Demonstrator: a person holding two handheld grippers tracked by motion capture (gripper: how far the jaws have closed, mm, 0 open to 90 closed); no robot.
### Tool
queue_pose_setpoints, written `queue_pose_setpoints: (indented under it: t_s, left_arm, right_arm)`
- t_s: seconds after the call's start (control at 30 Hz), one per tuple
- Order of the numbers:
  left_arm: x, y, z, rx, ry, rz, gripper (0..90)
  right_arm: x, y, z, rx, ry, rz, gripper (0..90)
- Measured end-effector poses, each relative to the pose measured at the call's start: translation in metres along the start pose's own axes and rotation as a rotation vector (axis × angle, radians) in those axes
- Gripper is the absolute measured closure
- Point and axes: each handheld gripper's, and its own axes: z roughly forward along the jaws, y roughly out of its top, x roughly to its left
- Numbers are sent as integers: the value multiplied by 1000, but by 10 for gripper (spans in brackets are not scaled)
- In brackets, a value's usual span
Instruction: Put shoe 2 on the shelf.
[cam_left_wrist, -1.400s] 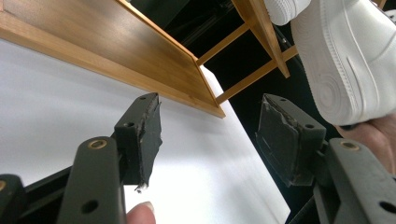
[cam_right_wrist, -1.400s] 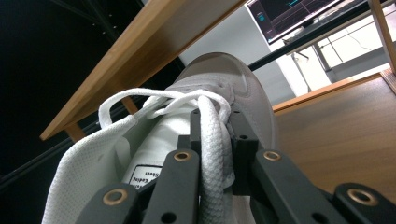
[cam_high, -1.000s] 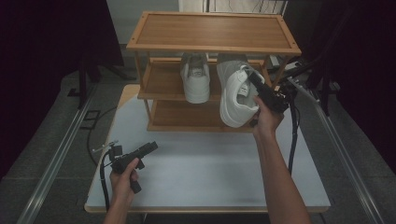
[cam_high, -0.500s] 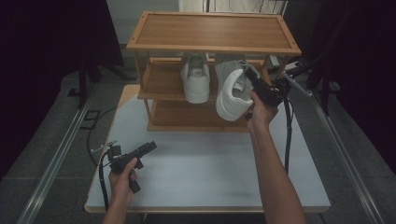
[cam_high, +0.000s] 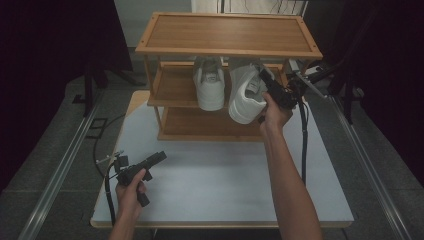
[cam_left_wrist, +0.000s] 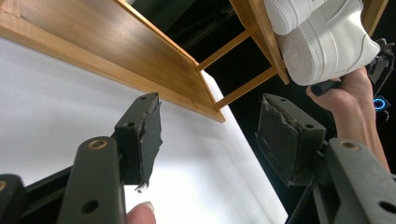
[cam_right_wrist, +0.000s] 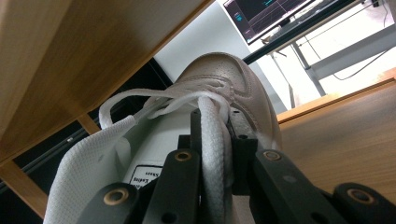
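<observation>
High view: 1 wooden rack, 3 shelves, on white table. 2 white shoes: shoe 1 sits on mid shelf, left of R gripper; shoe 2 hangs tilted at mid-shelf front edge, heel toward the person, just left of R hand. R gripper jaws clamped on shoe 2 by its collar edge.

Right gripper view: both jaws pinch the padded collar/lace of shoe 2, toe pointing away, top shelf underside overhead at left, mid shelf board to the right. 1 monitor far behind.

L gripper near table front-left, in L hand, well apart from rack and both shoes. Left gripper view: jaws wide apart, nothing between; low shelf ahead, shoe 2 up right w/ R hand.
</observation>
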Motion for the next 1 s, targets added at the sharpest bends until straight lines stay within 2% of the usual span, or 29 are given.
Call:
queue_pose_setpoints:
  t_s: [0.3, 0.67, 1.0]
  left_arm:
    - [1, 0, 0, 0, 1, -7, 393]
    - [1, -1, 1, 5, 0, -6, 393]
    - [2, -1, 2, 5, -3, -10, 393]
  right_arm:
    - [-2, 0, 11, -13, -10, 26, 836]
    - [-3, 5, 17, -19, -19, 23, 836]
    - [-4, 7, 27, -28, -26, 47, 835]
